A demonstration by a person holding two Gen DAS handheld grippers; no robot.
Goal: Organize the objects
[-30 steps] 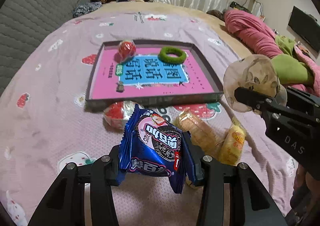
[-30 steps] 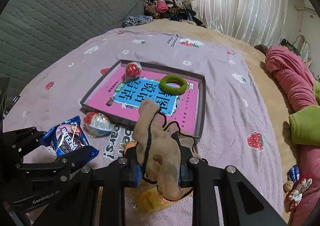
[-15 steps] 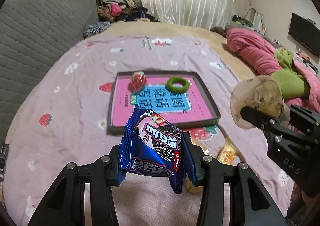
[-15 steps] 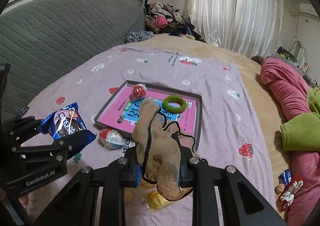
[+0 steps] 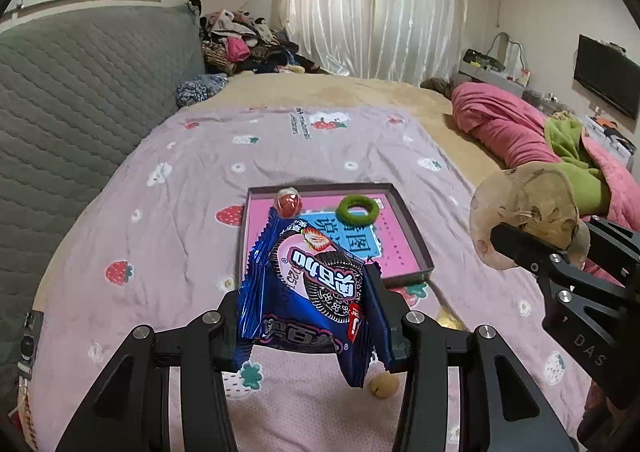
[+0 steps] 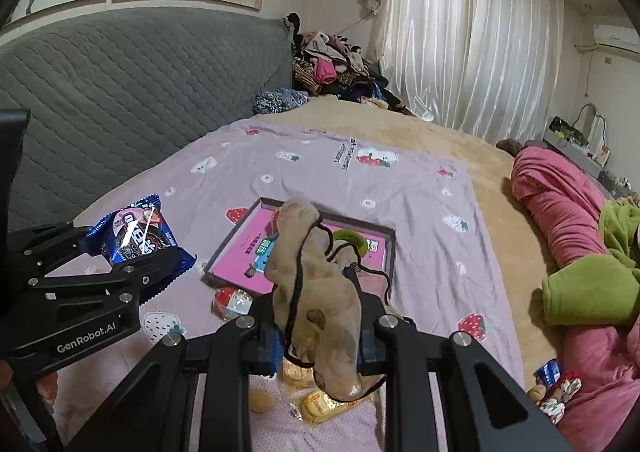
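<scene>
While clamped on cookie packet (image 5: 316, 288) and plush toy (image 6: 320, 292), both grippers risen above tray (image 5: 412, 236).

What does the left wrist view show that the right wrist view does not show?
Only the left wrist view: a black television on the wall, and the whole green ring in the tray.

Only the right wrist view: a red and white wrapped sweet in front of the tray, a yellow snack packet, and small packets beside the pink blanket.

Both: the left claw shut on the blue cookie packet, the right claw shut on the beige cloth, and the pink tray.
</scene>
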